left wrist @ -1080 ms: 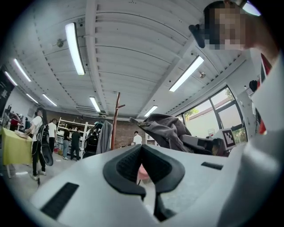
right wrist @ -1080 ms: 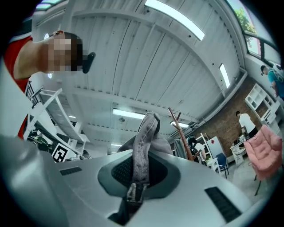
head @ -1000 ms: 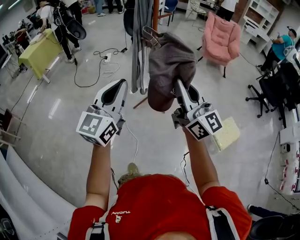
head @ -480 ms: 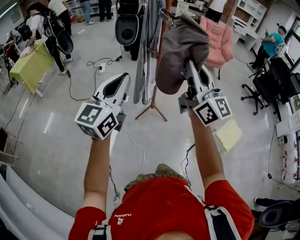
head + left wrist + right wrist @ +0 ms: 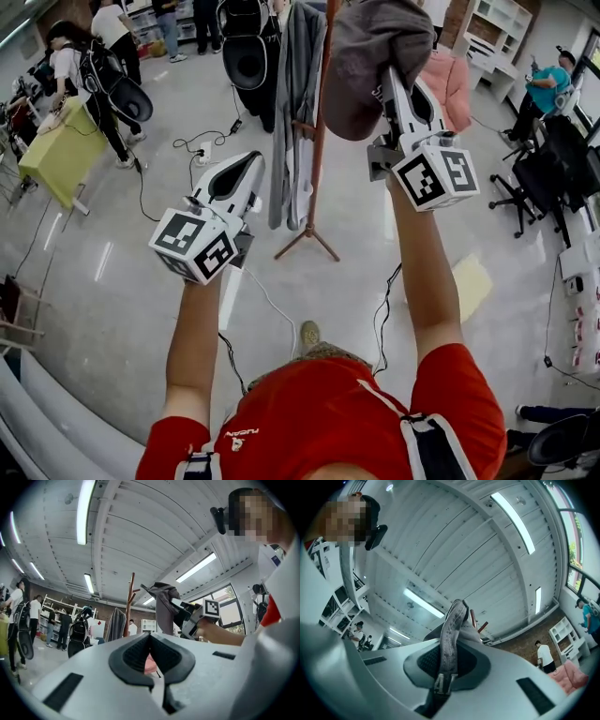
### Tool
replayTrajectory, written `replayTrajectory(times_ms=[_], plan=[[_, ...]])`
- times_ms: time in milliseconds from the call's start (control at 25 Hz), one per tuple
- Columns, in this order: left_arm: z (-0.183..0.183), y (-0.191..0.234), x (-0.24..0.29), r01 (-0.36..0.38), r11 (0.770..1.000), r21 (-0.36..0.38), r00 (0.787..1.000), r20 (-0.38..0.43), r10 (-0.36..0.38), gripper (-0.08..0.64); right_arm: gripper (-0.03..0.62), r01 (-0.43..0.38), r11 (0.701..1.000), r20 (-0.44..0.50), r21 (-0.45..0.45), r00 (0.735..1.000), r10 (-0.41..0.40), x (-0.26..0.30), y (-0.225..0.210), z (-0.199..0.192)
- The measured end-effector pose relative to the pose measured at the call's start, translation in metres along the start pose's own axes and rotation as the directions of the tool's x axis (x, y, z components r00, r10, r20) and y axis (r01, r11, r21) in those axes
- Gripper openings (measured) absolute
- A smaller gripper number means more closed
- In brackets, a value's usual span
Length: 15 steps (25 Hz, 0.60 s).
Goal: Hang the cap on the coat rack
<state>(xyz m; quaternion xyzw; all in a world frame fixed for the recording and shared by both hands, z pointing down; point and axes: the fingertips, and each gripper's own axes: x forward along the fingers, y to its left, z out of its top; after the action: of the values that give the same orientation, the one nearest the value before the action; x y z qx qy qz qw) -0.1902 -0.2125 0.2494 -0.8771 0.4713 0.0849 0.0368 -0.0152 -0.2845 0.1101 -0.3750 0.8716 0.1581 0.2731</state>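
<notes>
A grey cap (image 5: pixel 375 56) is raised high beside the top of the brown wooden coat rack (image 5: pixel 322 122). My right gripper (image 5: pixel 389 80) is shut on the cap, and the right gripper view shows its grey strap (image 5: pixel 452 634) with a buckle pinched between the pads. Just behind the strap, the rack's pegs (image 5: pixel 480 627) show. My left gripper (image 5: pixel 246 167) hovers lower, left of the rack; its jaws (image 5: pixel 150 637) are shut with nothing between them. The left gripper view shows the cap (image 5: pixel 164 604) hanging right of the rack pole (image 5: pixel 131 602).
A grey coat (image 5: pixel 298 112) hangs on the rack's left side. Nearby are a pink armchair (image 5: pixel 450 80), a yellow-green table (image 5: pixel 61 131), floor cables (image 5: pixel 202 141), black office chairs (image 5: pixel 548 159), and several people at the back.
The right gripper has lifted the cap higher and closer to the rack's top. The left gripper has moved forward towards the rack. The rack stands nearer in view.
</notes>
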Motion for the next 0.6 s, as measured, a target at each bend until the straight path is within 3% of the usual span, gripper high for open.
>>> replayTrajectory(times_ms=[240,600], plan=[[-0.002,0.032,0.053,-0.011,1.000,0.025,1.000,-0.010,0.011,0.009,0.031,0.004,0.998,0.016,-0.062,1.000,-0.003,0.050,-0.047,-0.017],[-0.019,0.061,0.111,-0.020,0.999,0.025,1.000,-0.001,0.020,0.009,0.031,-0.010,0.996,-0.040,-0.090,0.999,0.007,0.081,-0.091,-0.077]])
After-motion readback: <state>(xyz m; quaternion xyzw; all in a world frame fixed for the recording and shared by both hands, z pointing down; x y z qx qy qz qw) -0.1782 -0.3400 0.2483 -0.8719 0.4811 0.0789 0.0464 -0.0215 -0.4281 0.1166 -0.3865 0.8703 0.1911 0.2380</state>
